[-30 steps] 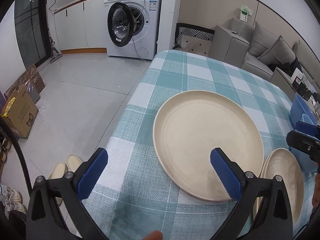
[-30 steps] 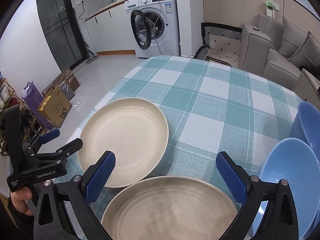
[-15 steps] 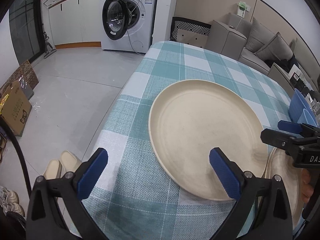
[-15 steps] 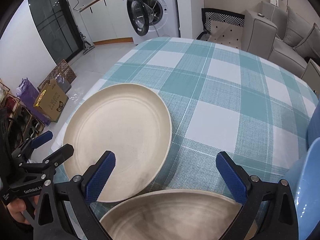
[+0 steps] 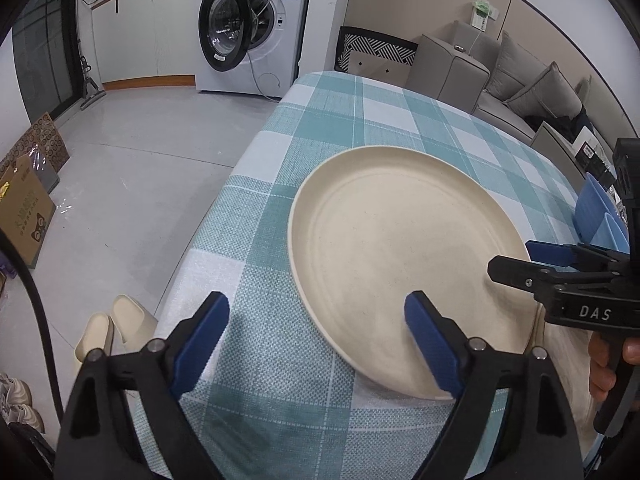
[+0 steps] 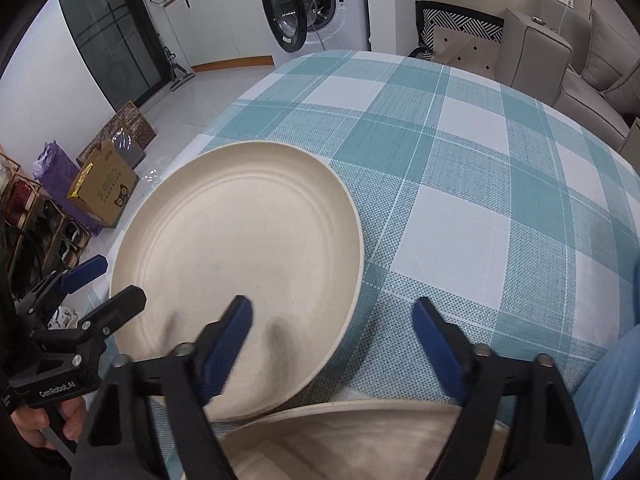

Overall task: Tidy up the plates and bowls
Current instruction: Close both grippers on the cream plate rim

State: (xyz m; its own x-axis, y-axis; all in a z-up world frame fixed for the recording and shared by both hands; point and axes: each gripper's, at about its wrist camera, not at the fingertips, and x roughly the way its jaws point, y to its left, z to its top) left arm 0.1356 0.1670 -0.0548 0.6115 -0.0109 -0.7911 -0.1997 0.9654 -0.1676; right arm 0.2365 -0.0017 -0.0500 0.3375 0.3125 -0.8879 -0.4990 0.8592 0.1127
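Cream-coloured, the big plate [image 5: 404, 248] lies flat on the checked tablecloth [image 5: 360, 112] near the table's left edge. Left tongs [image 5: 316, 340] straddle its near-left rim, jaws closing, pads not pressing it. Right tongs [image 6: 332, 340] straddle its near-right rim, also closing, nothing gripped. A second plate [image 6: 340, 440] lies nearer, just beside it. Blue bowls [image 5: 596, 216] sit far right.
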